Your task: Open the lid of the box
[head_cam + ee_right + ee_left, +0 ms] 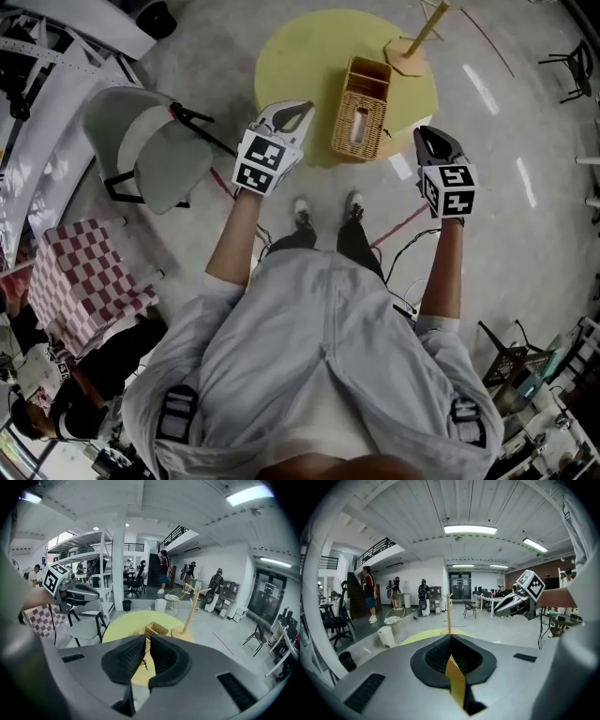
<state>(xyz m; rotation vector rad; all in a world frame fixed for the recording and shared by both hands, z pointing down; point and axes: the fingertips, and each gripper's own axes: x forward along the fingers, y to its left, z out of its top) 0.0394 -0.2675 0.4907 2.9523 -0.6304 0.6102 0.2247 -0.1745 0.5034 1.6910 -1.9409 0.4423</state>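
Note:
A long woven wicker box (pixel 361 111) stands on the round yellow table (pixel 291 52), its lid lying flat on top. My left gripper (pixel 305 108) hovers just left of the box, over the table's near edge, jaws together and holding nothing. To the right of the box, off the table's rim, my right gripper (pixel 427 133) is also shut and empty. In the right gripper view the box (pixel 154 630) shows just past the right gripper (pixel 147 637). The left gripper (pixel 450 639) points level across the room, and the box is hidden behind its jaws.
A wooden stand (pixel 412 47) sits on the table behind the box. A grey chair (pixel 155 155) is at the left, with a red-checked cloth (pixel 80 272) nearer. The person's feet (pixel 323 208) are at the table's near edge. Several people stand far off (pixel 370 595).

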